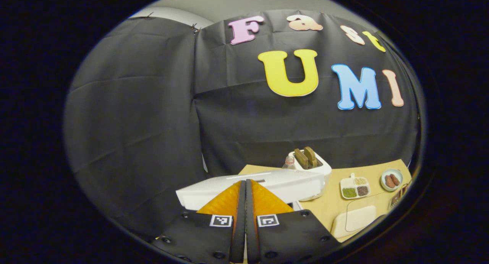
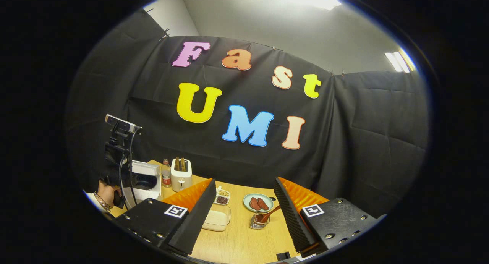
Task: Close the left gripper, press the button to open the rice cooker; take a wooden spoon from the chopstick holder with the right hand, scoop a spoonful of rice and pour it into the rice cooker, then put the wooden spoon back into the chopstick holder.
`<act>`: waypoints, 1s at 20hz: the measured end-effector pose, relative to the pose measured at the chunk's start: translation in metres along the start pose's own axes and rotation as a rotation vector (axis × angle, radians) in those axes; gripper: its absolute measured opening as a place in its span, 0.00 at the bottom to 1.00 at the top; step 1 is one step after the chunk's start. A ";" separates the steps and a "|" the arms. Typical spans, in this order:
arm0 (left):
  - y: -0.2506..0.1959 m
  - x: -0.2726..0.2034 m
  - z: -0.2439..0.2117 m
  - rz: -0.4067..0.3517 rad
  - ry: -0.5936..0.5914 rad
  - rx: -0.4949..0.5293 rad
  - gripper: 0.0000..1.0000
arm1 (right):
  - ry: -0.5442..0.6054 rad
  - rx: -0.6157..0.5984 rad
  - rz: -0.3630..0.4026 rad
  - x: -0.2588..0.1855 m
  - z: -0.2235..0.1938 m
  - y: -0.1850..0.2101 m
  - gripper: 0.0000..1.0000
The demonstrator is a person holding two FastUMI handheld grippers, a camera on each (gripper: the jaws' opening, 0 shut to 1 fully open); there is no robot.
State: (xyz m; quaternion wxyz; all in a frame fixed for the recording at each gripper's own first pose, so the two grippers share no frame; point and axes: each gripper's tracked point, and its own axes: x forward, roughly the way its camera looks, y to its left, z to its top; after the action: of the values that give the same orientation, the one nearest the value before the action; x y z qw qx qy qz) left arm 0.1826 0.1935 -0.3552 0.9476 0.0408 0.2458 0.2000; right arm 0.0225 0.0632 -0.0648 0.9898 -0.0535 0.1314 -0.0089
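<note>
My left gripper (image 1: 245, 182) is shut with nothing between its fingers, its tips just in front of the white rice cooker (image 1: 267, 185). In the right gripper view the rice cooker (image 2: 145, 180) stands at the table's far left with its lid raised and a dark inside showing. The left gripper (image 2: 119, 149) hovers over it, held by a hand (image 2: 105, 195). My right gripper (image 2: 245, 181) is open and empty above the table. Below it a metal chopstick holder (image 2: 259, 222) holds the wooden spoon (image 2: 270, 214). A clear box of rice (image 2: 216, 218) lies to the holder's left.
A toaster (image 2: 180, 174) with bread and a small bottle (image 2: 165, 173) stand behind the cooker. A divided dish of grains (image 2: 222, 196) and a plate of sausages (image 2: 258, 203) sit mid-table. The same toaster (image 1: 309, 162), grain dish (image 1: 355, 187) and sausage plate (image 1: 391, 179) appear right of the cooker.
</note>
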 end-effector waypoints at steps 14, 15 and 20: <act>0.006 -0.051 0.016 -0.042 -0.054 -0.015 0.12 | -0.012 0.062 -0.038 0.001 -0.009 -0.024 0.93; 0.007 -0.056 0.018 -0.047 -0.061 -0.019 0.08 | -0.010 0.063 -0.042 0.004 -0.011 -0.028 0.93; 0.010 -0.079 0.032 -0.044 -0.089 -0.021 0.17 | -0.021 0.053 -0.053 0.021 -0.025 -0.043 0.93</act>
State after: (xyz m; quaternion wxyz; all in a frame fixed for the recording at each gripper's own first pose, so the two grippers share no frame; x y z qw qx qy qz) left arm 0.1316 0.1718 -0.2905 0.9621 0.0344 0.2024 0.1797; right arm 0.0362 0.0171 -0.0893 0.9917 -0.0309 0.1191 -0.0380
